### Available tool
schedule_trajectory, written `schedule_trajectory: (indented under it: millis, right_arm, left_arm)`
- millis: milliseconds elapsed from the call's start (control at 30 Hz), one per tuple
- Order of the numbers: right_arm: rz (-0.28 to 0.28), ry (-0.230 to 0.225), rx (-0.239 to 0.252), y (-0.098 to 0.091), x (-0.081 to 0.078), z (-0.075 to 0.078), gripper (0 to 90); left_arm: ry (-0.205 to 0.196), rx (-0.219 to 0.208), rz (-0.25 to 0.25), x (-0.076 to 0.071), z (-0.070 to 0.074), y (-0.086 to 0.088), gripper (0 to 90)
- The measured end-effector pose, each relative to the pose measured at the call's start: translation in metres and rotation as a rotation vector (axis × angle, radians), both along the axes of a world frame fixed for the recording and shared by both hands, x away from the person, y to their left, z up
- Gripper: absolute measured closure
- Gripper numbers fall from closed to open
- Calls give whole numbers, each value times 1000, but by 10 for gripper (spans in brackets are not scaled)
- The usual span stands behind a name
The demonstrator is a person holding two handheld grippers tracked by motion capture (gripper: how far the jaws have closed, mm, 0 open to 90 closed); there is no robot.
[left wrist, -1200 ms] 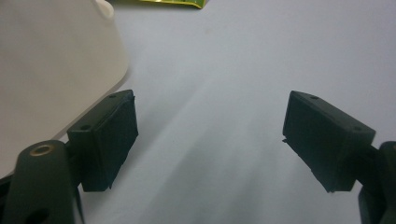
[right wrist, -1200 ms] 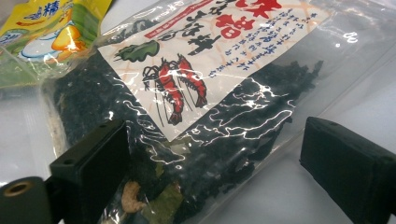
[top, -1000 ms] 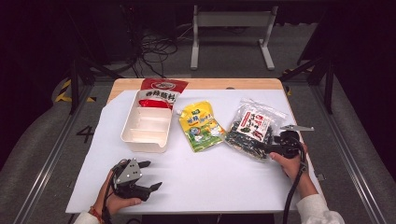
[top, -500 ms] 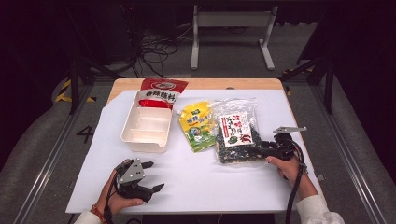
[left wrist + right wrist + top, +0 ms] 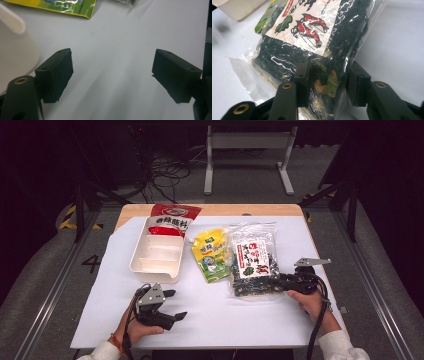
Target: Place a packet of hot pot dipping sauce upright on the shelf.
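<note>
A clear bag of dark dried seaweed with a red-and-white label lies on the white table cover, right of centre. My right gripper lies level at the bag's near right corner. Its jaws have just been closing, and in the right gripper view both pads press the bag between them, so the right gripper is shut on it. My left gripper sits low at the front left, jaws wide apart. In the left gripper view the left gripper has bare white cover between its pads.
A white divided tray stands left of centre, with a red pouch behind it. A yellow-green pouch lies between tray and seaweed bag, its edge under the bag. The tray's rim is close beside my left jaw.
The seaweed bag has swung from tilted to straight and slid left against the yellow pouch. The right jaws have closed on its corner. My left gripper has shifted slightly.
</note>
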State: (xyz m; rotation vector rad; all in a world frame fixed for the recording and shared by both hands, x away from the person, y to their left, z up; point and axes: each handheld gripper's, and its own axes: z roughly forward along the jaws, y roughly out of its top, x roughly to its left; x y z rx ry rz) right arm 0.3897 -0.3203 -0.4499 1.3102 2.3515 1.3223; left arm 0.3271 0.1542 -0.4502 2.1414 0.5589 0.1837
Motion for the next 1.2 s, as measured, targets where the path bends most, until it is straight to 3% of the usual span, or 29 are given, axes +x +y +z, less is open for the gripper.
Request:
schedule_trajectory:
  millis: [333,467,667,933,1133,1200]
  right_arm:
    - [54,-90,-14,0,-12,3,700]
    - [83,-125,-20,3,-17,4,715]
    - [111,-172,-36,9,-23,5,726]
    - [162,-220,-48,19,-29,6,737]
    - [196,-250,-54,27,-34,8,738]
    - [208,-265,-54,30,-36,9,741]
  left_arm:
    - [19,-21,-54,20,4,-48,171]
    - [21,-46,-46,29,7,-65,168]
    - [22,-60,-23,41,8,-79,160]
    - [61,-96,-24,55,4,-91,141]
    - [44,-129,-26,59,9,-95,149]
    - [37,-150,-42,58,13,-95,194]
